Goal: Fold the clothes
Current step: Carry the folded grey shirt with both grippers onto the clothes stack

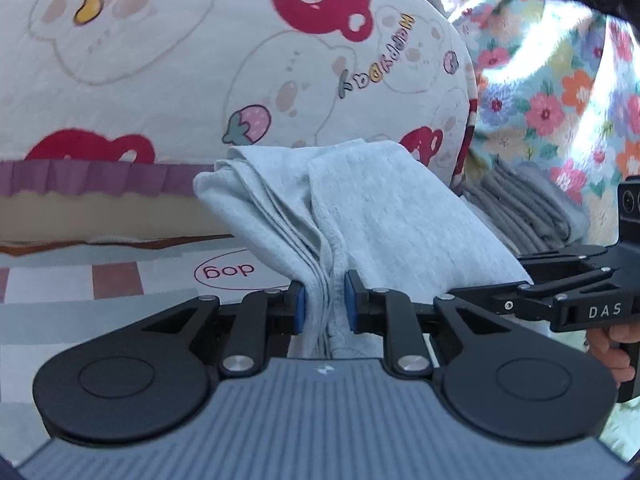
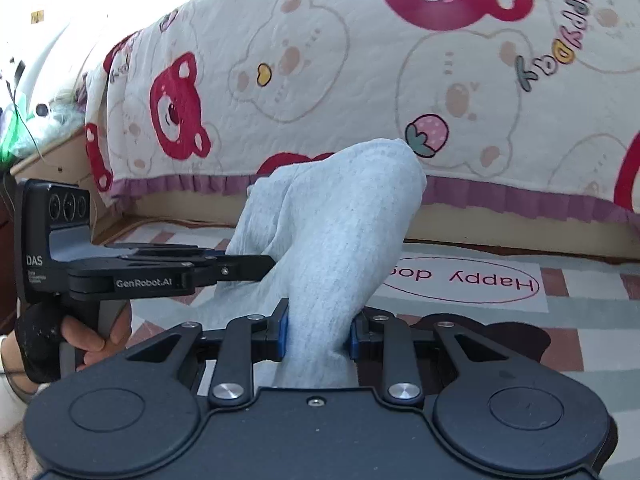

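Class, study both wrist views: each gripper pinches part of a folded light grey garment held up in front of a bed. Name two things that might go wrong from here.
1. The left gripper pinches several loose layers of the grey garment; an inner layer may slip out and undo the fold.
2. The right gripper holds a thick bunch, so the cloth may sag or twist between the two grips.

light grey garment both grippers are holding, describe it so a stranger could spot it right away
In front of the white bear-print bedspread, above the striped mat, the light grey garment is pinched by the left gripper and right gripper. The folded clothes beside it are darker grey and ungripped.
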